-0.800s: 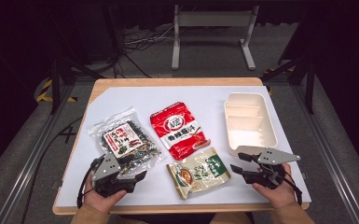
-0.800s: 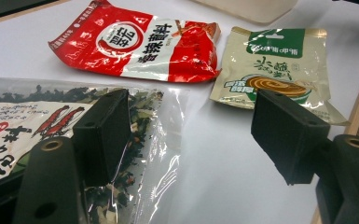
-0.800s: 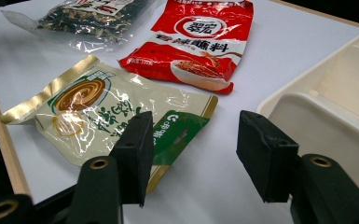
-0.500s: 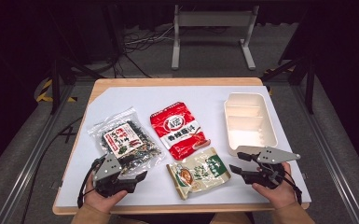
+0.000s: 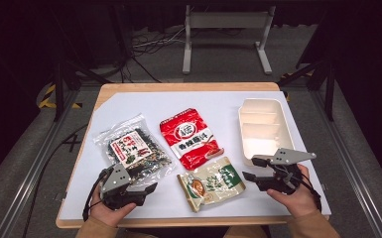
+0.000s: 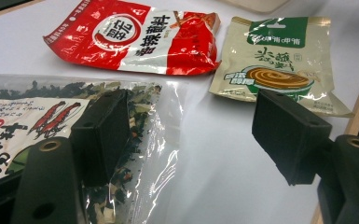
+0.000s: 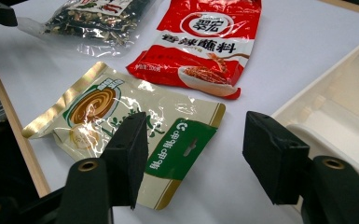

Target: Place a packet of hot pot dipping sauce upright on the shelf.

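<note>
**Both tools wait open at the near edge**

Dark floor and cables surround a wooden desk (image 5: pixel 188 87) with a white top, where three pouches and a tray lie untouched. Since the two earlier pictures nothing has shifted: hands and packets sit as they did, so by my reading no grasp has begun.

The left tool (image 5: pixel 148 188) has its jaws apart and empty, next to the near corner of the clear seaweed packet (image 5: pixel 131 148). The right tool (image 5: pixel 249 169) is also apart and empty, just right of the beige-and-green sauce pouch (image 5: pixel 211 182). The red seasoning pouch (image 5: pixel 190 137) lies between the two, farther back. The cream compartment tray (image 5: pixel 264 130) stands empty just beyond the right hand, a likely destination for the packets.
</note>
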The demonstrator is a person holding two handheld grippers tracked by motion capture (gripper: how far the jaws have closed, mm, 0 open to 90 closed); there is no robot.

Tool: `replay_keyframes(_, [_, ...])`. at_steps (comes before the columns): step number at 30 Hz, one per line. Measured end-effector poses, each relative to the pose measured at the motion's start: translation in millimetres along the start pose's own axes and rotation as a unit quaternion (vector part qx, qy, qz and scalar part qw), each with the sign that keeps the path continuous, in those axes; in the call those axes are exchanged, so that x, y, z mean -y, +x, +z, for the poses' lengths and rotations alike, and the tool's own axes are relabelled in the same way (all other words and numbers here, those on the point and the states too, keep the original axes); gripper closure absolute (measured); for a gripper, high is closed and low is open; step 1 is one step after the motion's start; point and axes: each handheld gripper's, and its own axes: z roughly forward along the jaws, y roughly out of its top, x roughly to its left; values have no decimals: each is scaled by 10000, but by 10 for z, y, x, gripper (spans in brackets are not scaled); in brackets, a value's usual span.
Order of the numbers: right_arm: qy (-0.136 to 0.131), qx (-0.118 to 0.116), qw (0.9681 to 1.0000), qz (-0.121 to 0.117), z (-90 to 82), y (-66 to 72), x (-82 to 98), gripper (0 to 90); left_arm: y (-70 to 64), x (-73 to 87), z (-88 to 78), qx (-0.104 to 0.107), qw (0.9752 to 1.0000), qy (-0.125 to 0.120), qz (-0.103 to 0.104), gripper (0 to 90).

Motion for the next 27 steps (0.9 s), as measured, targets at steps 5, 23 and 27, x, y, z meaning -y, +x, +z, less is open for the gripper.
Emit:
replay_keyframes(5, [77,-57,9999,102,52,12,-39,379,-4,-2,4,-19,10000,14,20,281])
replay_keyframes(23, [676,-267,9968,334,415,14,140,339,-37,-1,34,1,9999,119,110,289])
replay_keyframes(27, [828,-300,9954,368,469,19,174,333,-36,1,39,10,9998,145,121,290])
